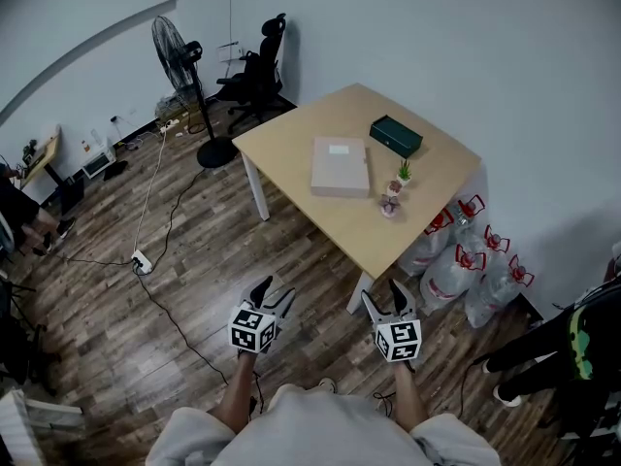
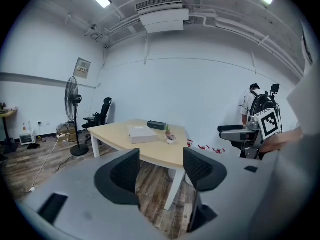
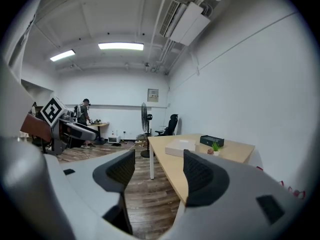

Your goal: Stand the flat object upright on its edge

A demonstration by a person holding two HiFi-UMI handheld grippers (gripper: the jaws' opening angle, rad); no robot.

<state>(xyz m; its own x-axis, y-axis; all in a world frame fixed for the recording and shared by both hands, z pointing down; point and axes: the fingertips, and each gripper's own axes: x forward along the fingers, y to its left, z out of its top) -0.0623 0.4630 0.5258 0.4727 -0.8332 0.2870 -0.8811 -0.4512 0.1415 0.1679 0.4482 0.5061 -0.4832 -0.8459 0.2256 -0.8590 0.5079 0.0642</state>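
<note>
Wood-plank flooring [image 1: 116, 289] fills the left of the head view, with a standing fan [image 1: 179, 61] and a black office chair [image 1: 257, 66] near the far wall. The left gripper [image 1: 275, 291] is held over the floor, well short of the table [image 1: 320, 223]. Its jaws stand wide apart with nothing between them.

The flat beige box [image 1: 340, 166] lies flat near the middle of the tabletop. A dark green box [image 1: 395, 136] sits beyond it to the right, and a small potted plant [image 1: 404, 173] stands just beside the flat box.

The right gripper [image 1: 382, 295] is also clear of the table, jaws wide and empty. Clear bags [image 1: 466, 260] rest on the floor against the wall at right.
</note>
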